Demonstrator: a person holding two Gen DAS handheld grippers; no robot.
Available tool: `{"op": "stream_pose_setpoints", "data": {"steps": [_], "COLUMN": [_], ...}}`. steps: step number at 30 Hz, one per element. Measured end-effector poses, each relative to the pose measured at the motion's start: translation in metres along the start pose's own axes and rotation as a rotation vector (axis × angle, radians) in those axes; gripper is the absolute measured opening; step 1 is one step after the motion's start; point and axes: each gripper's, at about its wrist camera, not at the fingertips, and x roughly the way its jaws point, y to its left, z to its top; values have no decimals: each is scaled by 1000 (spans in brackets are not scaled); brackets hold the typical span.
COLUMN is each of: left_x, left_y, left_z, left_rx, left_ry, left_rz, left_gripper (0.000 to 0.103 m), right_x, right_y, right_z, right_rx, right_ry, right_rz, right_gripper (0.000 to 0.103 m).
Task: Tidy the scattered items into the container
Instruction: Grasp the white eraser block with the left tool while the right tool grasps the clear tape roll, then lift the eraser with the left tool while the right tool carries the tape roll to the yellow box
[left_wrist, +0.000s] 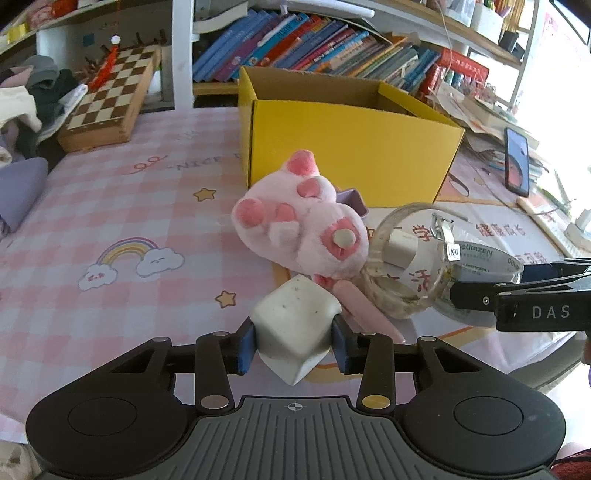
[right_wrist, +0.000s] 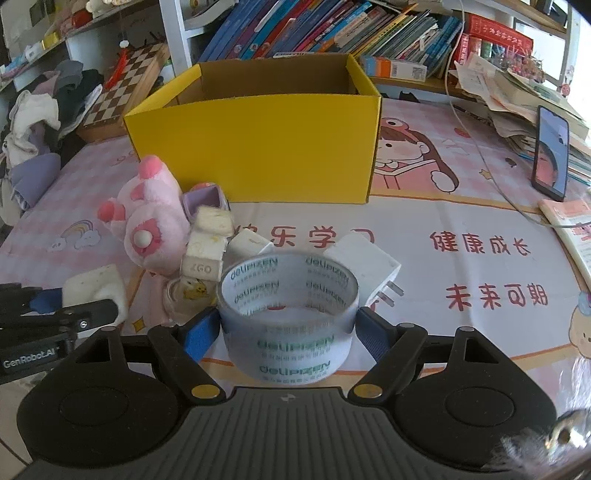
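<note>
Plush pig (left_wrist: 299, 218) blocks the yellow box (left_wrist: 351, 147) — right side (bare mat) open.

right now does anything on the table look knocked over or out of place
The pink plush toy lies tipped over, feet up, beside the yellow cardboard box rather than in it. The white plug adapter and small white blocks are scattered around it. The left claw grips a white cube; the right claw grips the tape roll.

A pink checked tablecloth (right_wrist: 461, 221) covered the table. Bookshelves (left_wrist: 295, 40) packed with leaning books filled the top of the frame; bright daylight washed the right edge.
</note>
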Motion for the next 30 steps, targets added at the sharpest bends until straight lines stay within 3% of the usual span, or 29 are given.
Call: {"op": "stream_pose_setpoints", "data": {"steps": [13,21,30], "left_x": [-12,-32,-43], "left_y": [1,-5,-12], "left_z": [-5,16,60], "left_rx": [-9,17,45], "left_ry": [-26,-126,-256], "left_rz": [2,-14,-27], "left_gripper": [37,37,36], "right_x": [-16,-37,-51], "right_y": [-11,-13,-19], "right_z": [-9,7,48], "right_rx": [50,43,-1], "right_ry": [-45,-143,-254], "right_rz": [-39,-37,-27], "right_gripper": [79,79,79]}}
